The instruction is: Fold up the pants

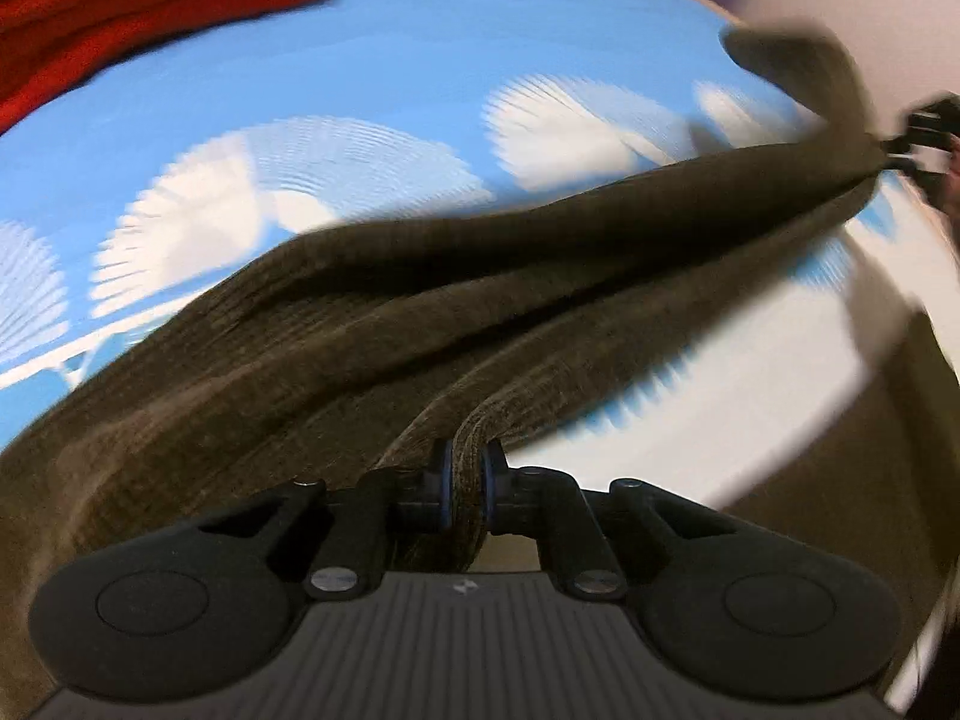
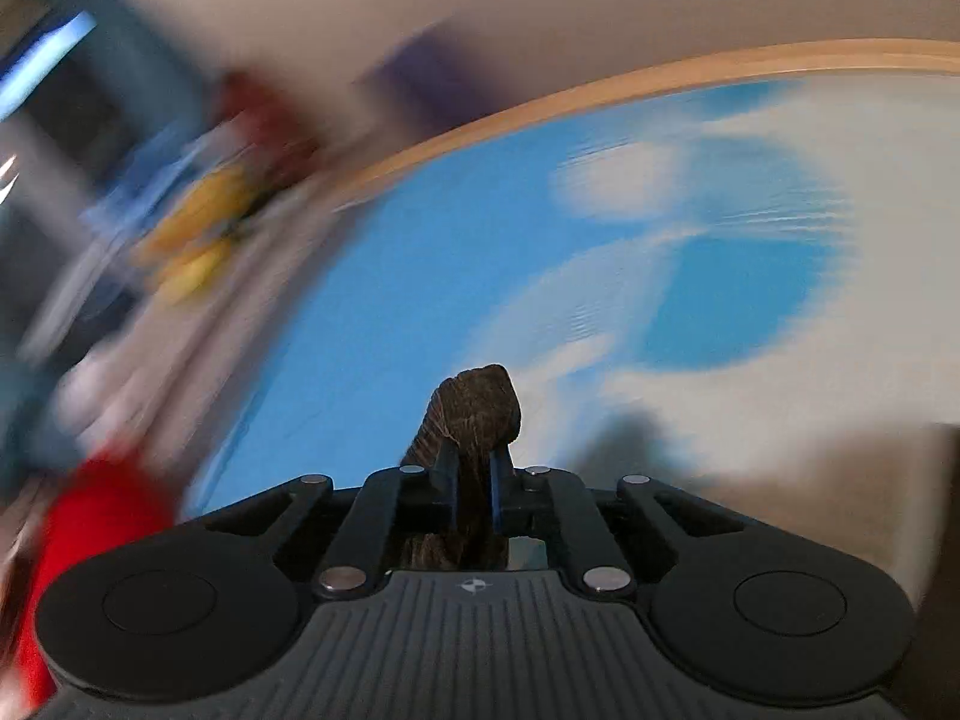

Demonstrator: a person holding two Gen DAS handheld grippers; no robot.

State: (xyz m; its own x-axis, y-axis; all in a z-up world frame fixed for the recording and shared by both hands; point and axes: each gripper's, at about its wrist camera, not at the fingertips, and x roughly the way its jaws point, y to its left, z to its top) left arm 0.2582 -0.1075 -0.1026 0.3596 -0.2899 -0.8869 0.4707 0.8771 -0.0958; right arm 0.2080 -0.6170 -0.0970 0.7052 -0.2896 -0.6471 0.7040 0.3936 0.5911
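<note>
both grippers are matte black with ribbed grey bases, silver screws, round caps and blue-edged jaws.

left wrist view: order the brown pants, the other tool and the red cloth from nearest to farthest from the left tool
1. brown pants: clamped in the left tool.
2. right tool: far right, holding the pants' other end.
3. red cloth: top left, lying on the blue sheet.

No legible text, numerals, or brand names appear in either view. The only marking is a small round emblem, split into quadrants, on the ribbed housing of the left gripper and the right gripper. Background items are motion-blurred; any printing there is unreadable.
</note>
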